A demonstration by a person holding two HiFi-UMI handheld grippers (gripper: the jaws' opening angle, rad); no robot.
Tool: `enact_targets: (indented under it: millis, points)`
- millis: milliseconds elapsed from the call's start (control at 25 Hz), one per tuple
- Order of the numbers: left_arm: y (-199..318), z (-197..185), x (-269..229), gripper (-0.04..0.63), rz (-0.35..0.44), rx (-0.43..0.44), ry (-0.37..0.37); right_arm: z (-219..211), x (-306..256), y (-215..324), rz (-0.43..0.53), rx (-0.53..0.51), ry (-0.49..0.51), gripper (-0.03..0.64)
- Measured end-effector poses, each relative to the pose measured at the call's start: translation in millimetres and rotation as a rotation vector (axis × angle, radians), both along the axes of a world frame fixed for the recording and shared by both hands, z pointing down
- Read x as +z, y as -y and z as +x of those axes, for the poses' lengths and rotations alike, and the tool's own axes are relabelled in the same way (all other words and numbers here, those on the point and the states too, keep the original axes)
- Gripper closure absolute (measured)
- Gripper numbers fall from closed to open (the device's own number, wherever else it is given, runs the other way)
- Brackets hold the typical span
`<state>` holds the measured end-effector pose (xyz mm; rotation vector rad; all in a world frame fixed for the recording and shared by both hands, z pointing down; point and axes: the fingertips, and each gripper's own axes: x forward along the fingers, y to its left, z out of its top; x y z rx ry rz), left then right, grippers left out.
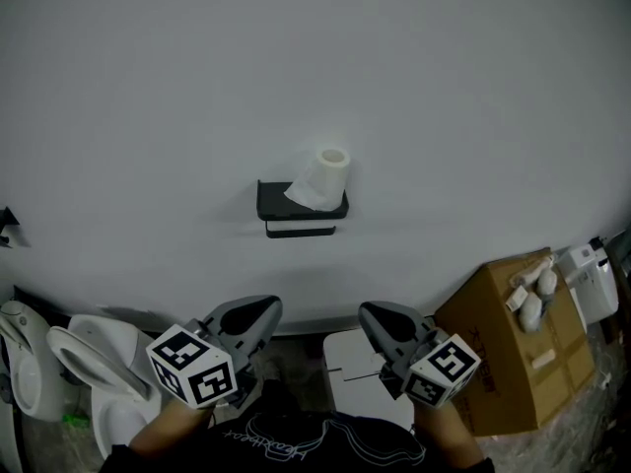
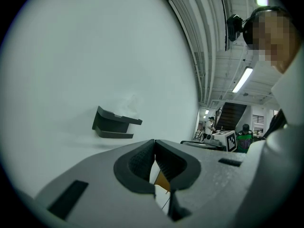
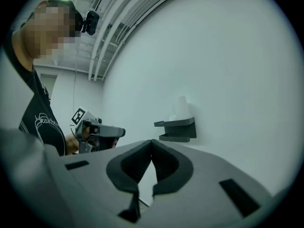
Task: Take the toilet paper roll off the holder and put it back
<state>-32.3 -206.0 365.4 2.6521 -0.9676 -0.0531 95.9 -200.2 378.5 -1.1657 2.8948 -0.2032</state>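
A white toilet paper roll (image 1: 327, 173) stands upright on top of a black wall holder (image 1: 301, 208), with a loose sheet hanging over its front. Both grippers hang low, well short of the wall and below the holder. My left gripper (image 1: 270, 305) is shut with nothing between its jaws, and so is my right gripper (image 1: 368, 311). In the left gripper view the holder (image 2: 114, 123) lies up and to the left of the closed tips (image 2: 155, 142), and the roll (image 2: 127, 103) is faint against the wall. In the right gripper view the holder (image 3: 178, 128) and roll (image 3: 182, 108) sit right of the tips (image 3: 151, 141).
A cardboard box (image 1: 513, 353) with small white items on top stands at the lower right, a white appliance (image 1: 592, 279) beyond it. White toilets (image 1: 99, 363) stand at the lower left. A white board (image 1: 360, 372) lies on the floor between the grippers.
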Motion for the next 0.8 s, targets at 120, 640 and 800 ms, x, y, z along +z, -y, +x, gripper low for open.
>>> enact_targets:
  millis: [120, 640, 800]
  points:
    - [-9, 1, 3, 0.589, -0.002, 0.006, 0.002, -6, 6, -11, -0.038, -0.032, 0.034, 0.614]
    - [-26, -11, 7, 0.589, -0.002, -0.03, 0.012, -20, 10, -22, -0.074, -0.076, 0.071, 0.614]
    - [-29, -17, 6, 0.589, 0.0, -0.047, 0.005, -24, 12, -23, -0.077, -0.086, 0.074, 0.614]
